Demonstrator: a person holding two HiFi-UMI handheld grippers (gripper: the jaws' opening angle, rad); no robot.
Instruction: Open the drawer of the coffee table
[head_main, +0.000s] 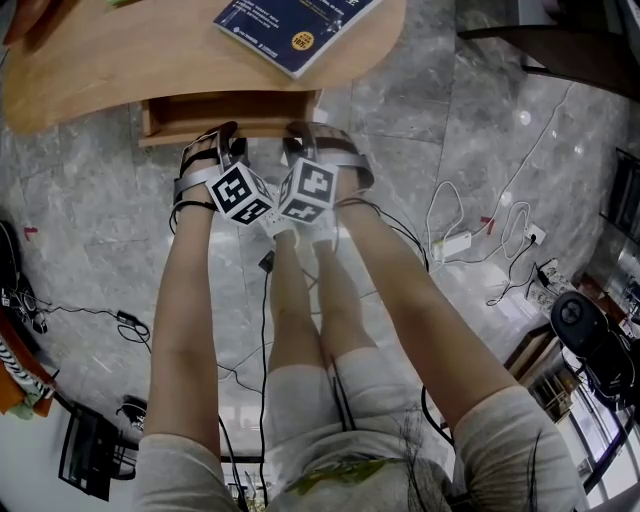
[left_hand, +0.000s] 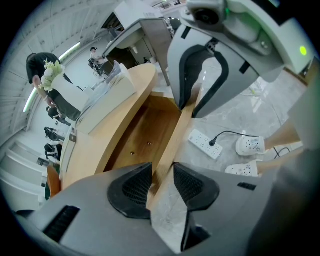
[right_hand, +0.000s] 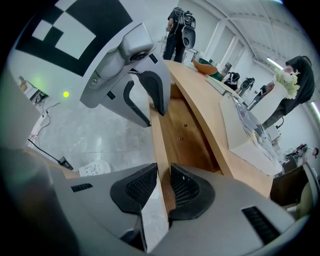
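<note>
Here, closest to the viewer, a person's bare forearms reach down and forward, each hand holding a gripper. The left gripper (head_main: 212, 150) and the right gripper (head_main: 322, 148) sit side by side, both angled steeply downward. Each has its jaws closed narrow on the top edge of the drawer front (right_hand: 159, 145), its pads pressing either face of the board.

Just beyond, the drawer (head_main: 250, 112) sticks partway out from under the coffee table (head_main: 120, 50). Its bare wooden floor (left_hand: 145, 135) is exposed. Farther back, a dark blue book (head_main: 290, 25) lies on the tabletop.

The opening looks well under way: the drawer is out some distance. What remains, at most, is pulling it farther and letting go.
</note>
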